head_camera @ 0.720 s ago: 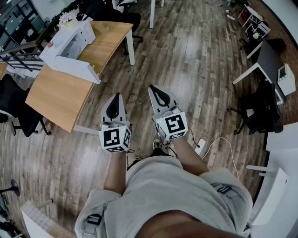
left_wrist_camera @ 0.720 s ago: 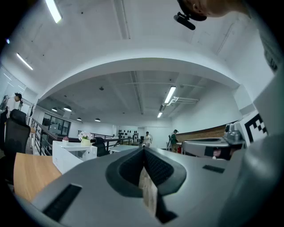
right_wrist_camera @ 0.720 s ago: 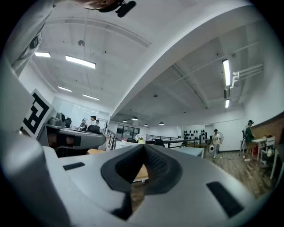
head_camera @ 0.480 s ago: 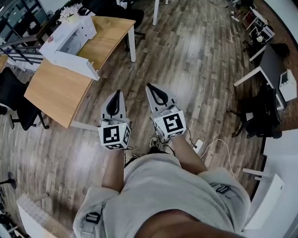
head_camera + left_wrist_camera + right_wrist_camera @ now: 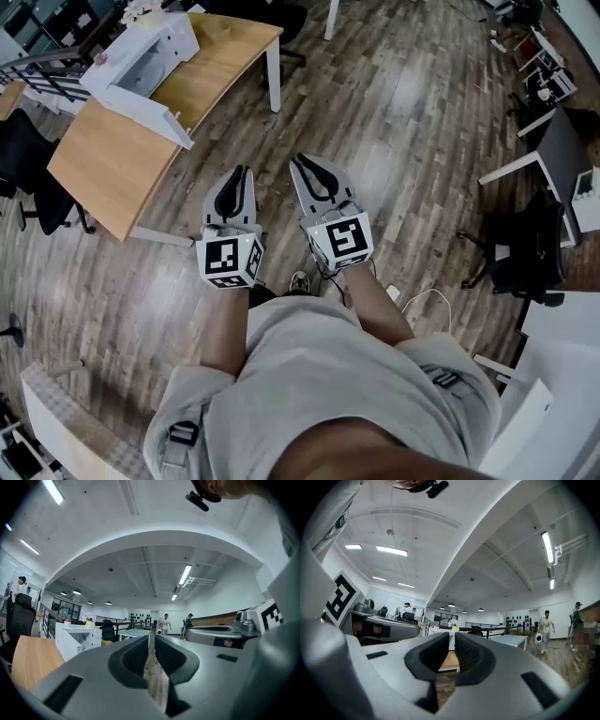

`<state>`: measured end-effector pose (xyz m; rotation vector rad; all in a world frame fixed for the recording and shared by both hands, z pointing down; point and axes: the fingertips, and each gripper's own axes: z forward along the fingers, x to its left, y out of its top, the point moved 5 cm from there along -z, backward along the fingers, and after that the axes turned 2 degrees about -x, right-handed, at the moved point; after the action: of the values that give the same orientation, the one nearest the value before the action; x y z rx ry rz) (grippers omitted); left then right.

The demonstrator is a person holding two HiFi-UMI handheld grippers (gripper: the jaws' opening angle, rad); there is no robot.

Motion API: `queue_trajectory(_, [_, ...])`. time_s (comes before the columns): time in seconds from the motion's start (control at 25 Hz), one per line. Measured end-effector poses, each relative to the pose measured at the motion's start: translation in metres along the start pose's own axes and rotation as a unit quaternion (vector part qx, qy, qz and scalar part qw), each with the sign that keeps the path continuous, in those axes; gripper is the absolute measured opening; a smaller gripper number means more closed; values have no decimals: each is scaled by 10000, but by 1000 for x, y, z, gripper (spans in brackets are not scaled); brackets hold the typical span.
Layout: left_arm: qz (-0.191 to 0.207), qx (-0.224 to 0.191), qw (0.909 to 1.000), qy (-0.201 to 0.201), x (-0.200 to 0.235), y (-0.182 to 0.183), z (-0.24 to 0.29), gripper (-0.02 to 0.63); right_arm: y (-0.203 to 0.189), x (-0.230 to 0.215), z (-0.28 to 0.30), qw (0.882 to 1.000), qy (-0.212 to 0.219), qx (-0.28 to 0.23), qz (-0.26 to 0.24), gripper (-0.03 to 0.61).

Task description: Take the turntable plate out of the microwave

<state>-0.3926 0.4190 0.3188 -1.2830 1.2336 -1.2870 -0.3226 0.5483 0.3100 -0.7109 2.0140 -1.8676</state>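
A white microwave [image 5: 141, 61] stands on a wooden table [image 5: 112, 169] at the upper left of the head view, with its door [image 5: 150, 120] hanging open. The left gripper view shows the microwave [image 5: 77, 640] ahead to the left. The turntable plate is not visible in any view. My left gripper [image 5: 246, 171] and right gripper [image 5: 295, 159] are held side by side over the wooden floor, well short of the table. Both point level. In the left gripper view my left gripper [image 5: 151, 634] has its jaws together with nothing between them, and in the right gripper view so does my right gripper [image 5: 451, 634].
Black office chairs stand left of the table [image 5: 23, 155] and at the right [image 5: 525, 248]. White desks [image 5: 553, 141] line the right side. A white cable [image 5: 427, 298] lies on the floor near my feet. Two people [image 5: 165, 623] stand far off.
The table and microwave have slid toward the picture's upper left and closer as the person walks forward. Both grippers stay side by side, unchanged.
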Motion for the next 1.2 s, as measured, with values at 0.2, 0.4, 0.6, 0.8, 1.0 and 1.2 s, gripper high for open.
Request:
queue_trajectory(0.2, [73, 129, 9998, 114, -4, -7, 16, 57, -17, -18, 4, 9997, 69, 99, 190, 52])
queue_trajectory(0.4, [49, 263, 9996, 114, 0, -18, 39, 57, -26, -33, 19, 9997, 60, 100, 224, 60])
queue_trajectory(0.6, [14, 313, 9995, 9, 12, -26, 72, 57, -40, -51, 46, 9993, -20, 269, 256, 63])
queue_trajectory(0.8, [-87, 274, 9996, -60, 43, -31, 120, 55, -49, -68, 91, 9995, -27, 278, 162, 64])
queue_trajectory(1.0, [-137, 286, 9993, -191, 82, -30, 175, 55, -58, -85, 151, 9992, -76, 341, 196, 66])
queue_trajectory(1.2, [-173, 291, 9988, -362, 126, -22, 231, 55, -58, -97, 219, 9991, -140, 301, 267, 67])
